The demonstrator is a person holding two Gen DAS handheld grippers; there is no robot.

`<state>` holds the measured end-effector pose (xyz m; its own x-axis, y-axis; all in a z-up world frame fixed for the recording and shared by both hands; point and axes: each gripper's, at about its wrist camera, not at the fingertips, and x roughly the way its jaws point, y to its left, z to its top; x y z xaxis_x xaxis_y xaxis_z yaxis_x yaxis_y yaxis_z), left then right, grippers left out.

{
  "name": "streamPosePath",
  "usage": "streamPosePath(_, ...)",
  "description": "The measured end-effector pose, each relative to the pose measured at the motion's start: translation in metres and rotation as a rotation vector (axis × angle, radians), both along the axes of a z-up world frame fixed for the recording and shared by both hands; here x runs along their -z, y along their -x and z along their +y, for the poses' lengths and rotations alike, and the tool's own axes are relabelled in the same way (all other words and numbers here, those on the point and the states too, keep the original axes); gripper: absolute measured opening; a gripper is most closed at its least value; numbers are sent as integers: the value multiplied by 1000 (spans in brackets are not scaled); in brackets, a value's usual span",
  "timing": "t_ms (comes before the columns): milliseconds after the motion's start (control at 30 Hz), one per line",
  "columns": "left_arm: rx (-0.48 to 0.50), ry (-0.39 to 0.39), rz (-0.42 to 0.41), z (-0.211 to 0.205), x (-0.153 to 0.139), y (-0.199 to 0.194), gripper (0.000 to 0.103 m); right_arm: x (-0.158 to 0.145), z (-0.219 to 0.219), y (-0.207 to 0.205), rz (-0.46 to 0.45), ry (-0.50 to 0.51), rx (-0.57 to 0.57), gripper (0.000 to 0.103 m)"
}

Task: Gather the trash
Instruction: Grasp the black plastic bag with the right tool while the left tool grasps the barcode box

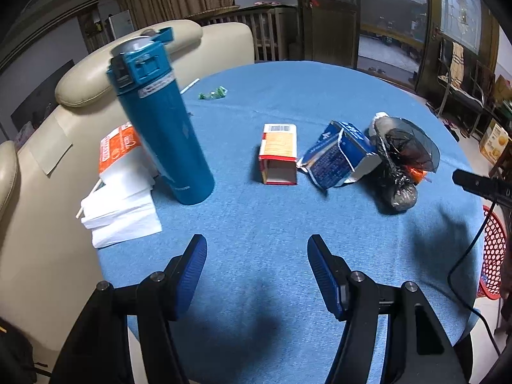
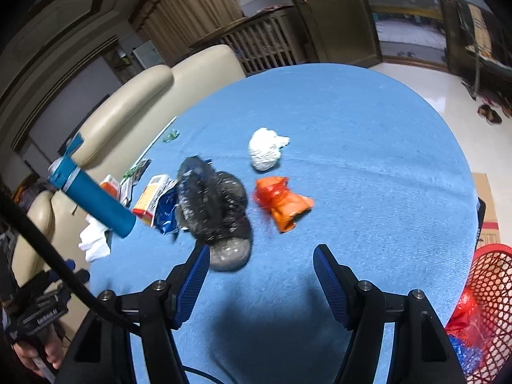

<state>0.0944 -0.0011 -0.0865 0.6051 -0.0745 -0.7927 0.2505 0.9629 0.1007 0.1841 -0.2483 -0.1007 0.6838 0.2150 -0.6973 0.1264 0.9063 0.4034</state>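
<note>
On the blue tablecloth [image 1: 288, 102] lie a red and white carton [image 1: 279, 153], a crushed blue carton [image 1: 339, 155] and a black plastic bag [image 1: 400, 160]. My left gripper [image 1: 257, 249] is open and empty, above the cloth short of the cartons. In the right wrist view the black bag [image 2: 214, 204], an orange bag [image 2: 281, 201] and a white paper wad [image 2: 265, 153] lie ahead of my right gripper [image 2: 261, 257], which is open and empty. The red mesh bin [image 2: 489, 307] at the table's right edge holds red and blue wrappers.
A tall teal flask [image 1: 163, 124] stands at the left beside white napkins [image 1: 121, 208] and an orange pack [image 1: 116, 150]. A green wrapper [image 1: 212, 93] lies at the far edge. A cream sofa [image 1: 38, 172] borders the table's left side.
</note>
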Motion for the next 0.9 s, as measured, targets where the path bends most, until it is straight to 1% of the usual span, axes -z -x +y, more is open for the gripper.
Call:
streamPosePath(133, 14, -15, 2, -7, 1, -9, 66, -1, -1, -1, -9, -3, -12, 71)
streamPosePath(300, 16, -49, -27, -8, -2, -33, 66, 2, 8, -6, 0, -17, -53, 71)
streamPosePath(467, 0, -21, -13, -6, -5, -67, 66, 9, 25, -19, 16, -26, -104, 71)
streamPosePath(567, 0, -27, -19, -8, -4, -75, 66, 13, 37, -29, 21, -23, -132, 71)
streamPosePath(667, 8, -18, -7, -8, -1, -78, 66, 18, 47, -39, 33, -23, -153, 70)
streamPosePath(767, 13, -15, 15, -7, 1, -82, 66, 24, 53, -51, 49, 4, -141, 70)
streamPosePath(800, 11, -10, 35, -6, 0, -87, 66, 26, 55, -56, 58, 16, -133, 69)
streamPosePath(867, 15, 7, 44, -6, -6, -94, 66, 33, 56, -68, 93, 40, -125, 61)
streamPosePath(900, 21, 5, 31, -7, -10, -98, 66, 37, 54, -73, 113, 32, -122, 55)
